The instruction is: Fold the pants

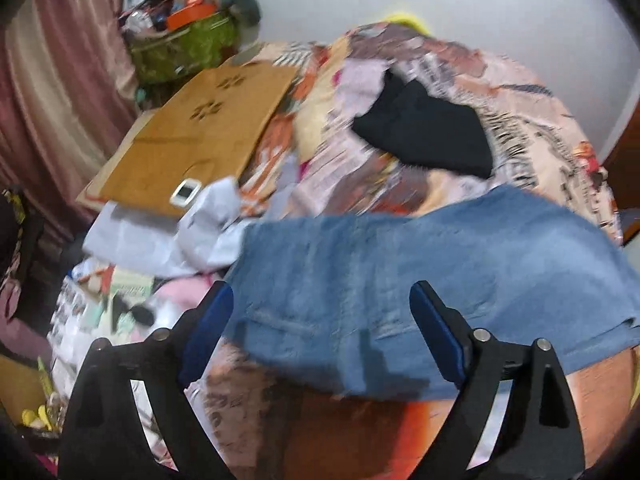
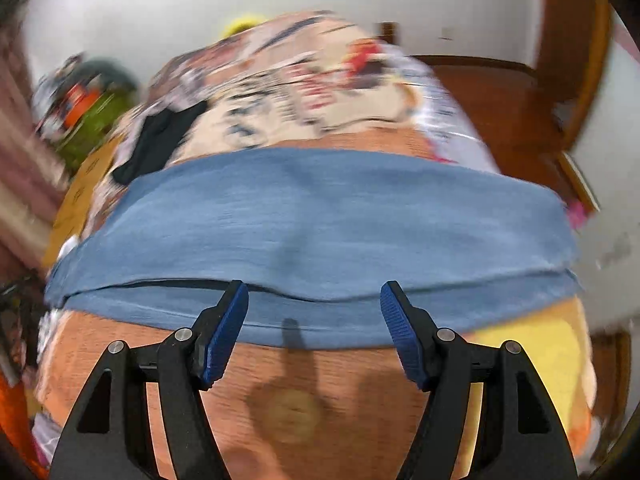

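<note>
Blue denim pants [image 1: 400,276] lie folded in two layers across the patterned bed cover [image 1: 460,80]; they also fill the middle of the right wrist view [image 2: 312,220], where the upper layer's edge lies over the lower one. My left gripper [image 1: 322,300] is open and empty, hovering over the near edge of the pants at the waistband end. My right gripper [image 2: 314,300] is open and empty, just in front of the near edge of the pants. Both views are motion-blurred.
A black garment [image 1: 428,132] lies on the bed beyond the pants. A brown cardboard board [image 1: 192,136] with a small white device [image 1: 185,191] sits at the left, by a green basket [image 1: 184,44] of clutter. White cloth [image 1: 168,236] and loose items lie left. Wooden furniture [image 2: 500,100] stands right.
</note>
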A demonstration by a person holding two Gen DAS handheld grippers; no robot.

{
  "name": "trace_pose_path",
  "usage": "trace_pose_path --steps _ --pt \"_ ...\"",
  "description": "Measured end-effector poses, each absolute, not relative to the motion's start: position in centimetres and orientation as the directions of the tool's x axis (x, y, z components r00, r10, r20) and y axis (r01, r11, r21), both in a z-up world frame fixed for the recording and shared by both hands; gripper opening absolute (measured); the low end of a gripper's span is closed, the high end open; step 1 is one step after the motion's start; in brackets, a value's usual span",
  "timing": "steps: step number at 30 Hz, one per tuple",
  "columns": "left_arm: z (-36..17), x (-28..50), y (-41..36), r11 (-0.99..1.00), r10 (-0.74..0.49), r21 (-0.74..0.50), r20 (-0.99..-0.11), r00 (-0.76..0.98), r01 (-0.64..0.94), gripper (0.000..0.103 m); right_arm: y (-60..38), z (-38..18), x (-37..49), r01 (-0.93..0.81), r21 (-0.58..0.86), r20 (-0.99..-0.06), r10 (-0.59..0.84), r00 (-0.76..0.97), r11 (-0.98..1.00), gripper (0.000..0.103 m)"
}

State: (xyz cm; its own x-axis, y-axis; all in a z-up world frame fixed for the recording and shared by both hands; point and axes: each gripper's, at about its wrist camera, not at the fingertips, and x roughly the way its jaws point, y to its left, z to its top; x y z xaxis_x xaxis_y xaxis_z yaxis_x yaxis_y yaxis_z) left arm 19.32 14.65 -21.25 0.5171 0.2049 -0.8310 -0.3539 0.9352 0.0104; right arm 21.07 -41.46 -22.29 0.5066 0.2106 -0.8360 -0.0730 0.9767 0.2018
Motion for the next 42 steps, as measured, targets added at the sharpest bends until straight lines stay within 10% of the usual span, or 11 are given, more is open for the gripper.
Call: trace_pose_path --steps 20,31,42 --pt "-27.8 30.7 0.7 0.998 0.033 0.013 -0.932 0.361 -0.06 0.093 -57.1 -27.7 24.5 0.368 0.326 -0.84 0.088 0.535 0.871 0.065" --pt "-28.1 30.8 1.3 0.994 0.036 -0.003 -0.934 0.356 -0.108 0.1 -56.6 -28.5 26.6 0.363 0.379 -0.808 0.113 0.579 0.851 0.004" --pt "-24.4 30.6 -0.3 0.999 0.023 0.002 -0.912 0.411 -0.052 0.1 -57.6 -16.3 24.5 0.185 0.458 -0.599 0.148 0.787 0.869 0.003"
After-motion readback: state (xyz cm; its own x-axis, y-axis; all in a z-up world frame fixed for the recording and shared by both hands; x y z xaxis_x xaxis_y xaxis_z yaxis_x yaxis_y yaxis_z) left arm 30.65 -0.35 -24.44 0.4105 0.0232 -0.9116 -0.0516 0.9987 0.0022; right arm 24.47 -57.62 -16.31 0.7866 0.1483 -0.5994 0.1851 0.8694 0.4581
